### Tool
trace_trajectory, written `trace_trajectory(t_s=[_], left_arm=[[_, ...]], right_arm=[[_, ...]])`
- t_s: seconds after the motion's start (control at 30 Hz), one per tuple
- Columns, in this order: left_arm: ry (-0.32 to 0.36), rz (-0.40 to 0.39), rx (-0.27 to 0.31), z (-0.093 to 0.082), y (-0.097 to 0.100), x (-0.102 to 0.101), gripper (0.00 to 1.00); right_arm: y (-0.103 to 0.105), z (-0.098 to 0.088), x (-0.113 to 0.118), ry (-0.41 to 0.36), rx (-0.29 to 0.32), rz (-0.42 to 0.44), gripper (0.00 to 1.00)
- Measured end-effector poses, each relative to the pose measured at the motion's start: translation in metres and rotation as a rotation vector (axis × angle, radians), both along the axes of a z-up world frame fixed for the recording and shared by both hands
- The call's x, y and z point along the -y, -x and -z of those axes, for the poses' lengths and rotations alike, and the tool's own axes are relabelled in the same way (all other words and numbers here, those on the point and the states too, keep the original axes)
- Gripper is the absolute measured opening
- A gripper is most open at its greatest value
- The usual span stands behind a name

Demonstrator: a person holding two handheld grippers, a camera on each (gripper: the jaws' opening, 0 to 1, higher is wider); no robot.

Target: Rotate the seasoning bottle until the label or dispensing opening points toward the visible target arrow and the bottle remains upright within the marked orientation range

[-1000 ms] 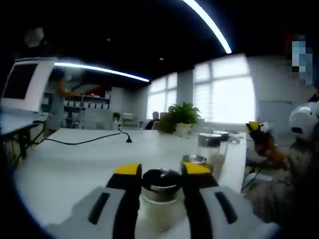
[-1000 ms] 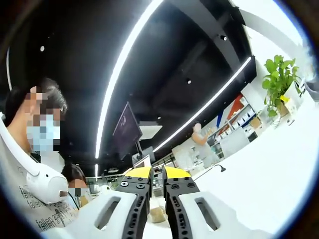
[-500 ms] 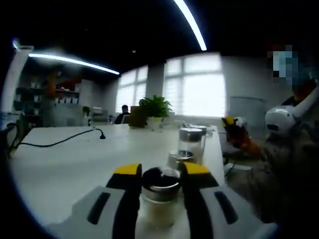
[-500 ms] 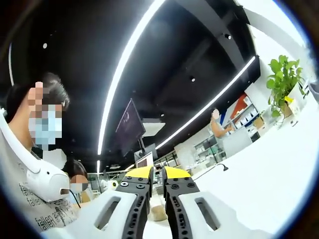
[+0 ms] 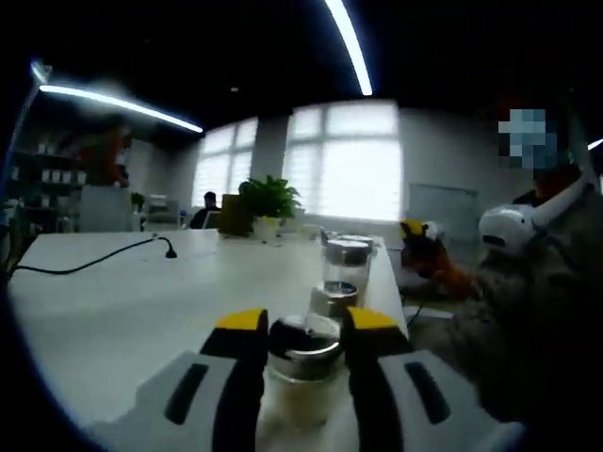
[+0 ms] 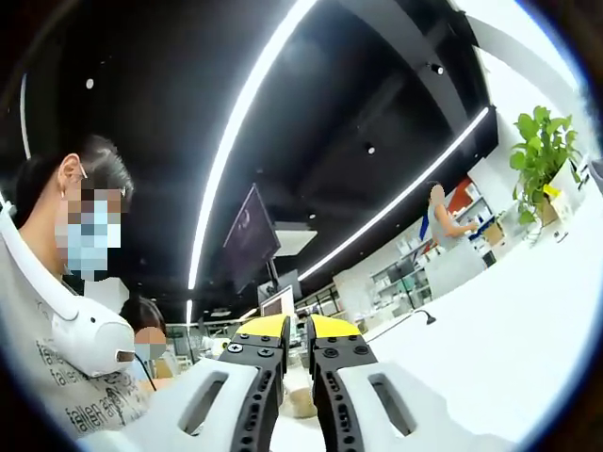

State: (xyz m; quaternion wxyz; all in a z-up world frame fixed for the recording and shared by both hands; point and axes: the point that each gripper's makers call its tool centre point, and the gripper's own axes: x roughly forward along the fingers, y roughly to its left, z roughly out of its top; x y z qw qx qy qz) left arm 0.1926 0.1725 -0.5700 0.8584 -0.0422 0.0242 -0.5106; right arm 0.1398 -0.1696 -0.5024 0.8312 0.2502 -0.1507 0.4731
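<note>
Our left gripper (image 5: 303, 331) stays clamped on the seasoning bottle (image 5: 302, 365), upright on the near counter (image 5: 113, 301); the room has swung leftward, so we judge rotation underway. Our right gripper (image 6: 295, 331), raised away, has fingers nearly shut, empty.

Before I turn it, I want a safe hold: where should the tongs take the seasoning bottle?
On the glass shoulder just below the metal cap, from the near side, as the left tongs already do. The seasoning bottle stands upright and round, so opposite sides suit turning.

Upright glass seasoning bottle (image 5: 303, 363), metal-capped, stands on the white table (image 5: 113, 311).
</note>
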Motion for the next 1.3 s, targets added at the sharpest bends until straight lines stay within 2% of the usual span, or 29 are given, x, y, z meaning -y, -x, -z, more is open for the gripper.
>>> trace_trajectory(t_s=[0.1, 0.23, 0.3, 0.57, 0.63, 0.73, 0.87, 1.0, 1.07, 1.13, 1.3], left_arm=[[0.02, 0.035, -0.019, 0.0, 0.0, 0.0, 0.33], [-0.003, 0.077, -0.029, 0.001, 0.001, 0.004, 0.33], [-0.019, 0.129, -0.042, 0.002, 0.007, 0.008, 0.34], [-0.041, 0.197, -0.087, 0.004, 0.004, 0.006, 0.34], [-0.05, 0.2, -0.075, 0.004, 0.005, 0.006, 0.34], [-0.047, 0.178, -0.072, 0.004, 0.004, 0.009, 0.34], [-0.05, 0.142, -0.025, 0.004, 0.007, 0.012, 0.37], [-0.028, 0.103, -0.035, 0.003, 0.011, 0.015, 0.47], [-0.029, 0.069, -0.021, 0.003, 0.012, 0.016, 0.49], [-0.053, 0.022, -0.058, 0.01, 0.007, 0.015, 0.48], [-0.089, -0.056, -0.047, 0.015, -0.001, 0.019, 0.49]], right_arm=[[0.002, -0.001, -0.002, 0.008, 0.011, -0.006, 0.06], [0.004, -0.002, -0.005, 0.021, 0.023, -0.013, 0.06], [0.005, -0.001, -0.005, 0.024, 0.024, -0.014, 0.06], [0.006, 0.0, -0.003, 0.027, 0.029, -0.017, 0.06], [0.005, 0.001, -0.003, 0.033, 0.032, -0.014, 0.06], [0.005, 0.001, -0.004, 0.029, 0.031, -0.018, 0.06], [0.005, -0.001, -0.006, 0.021, 0.032, -0.019, 0.06], [0.005, 0.002, -0.005, 0.026, 0.026, -0.019, 0.06], [0.005, 0.001, -0.006, 0.024, 0.027, -0.019, 0.06], [0.004, 0.0, -0.006, 0.022, 0.024, -0.019, 0.06], [0.004, -0.001, -0.004, 0.015, 0.028, -0.013, 0.06]])
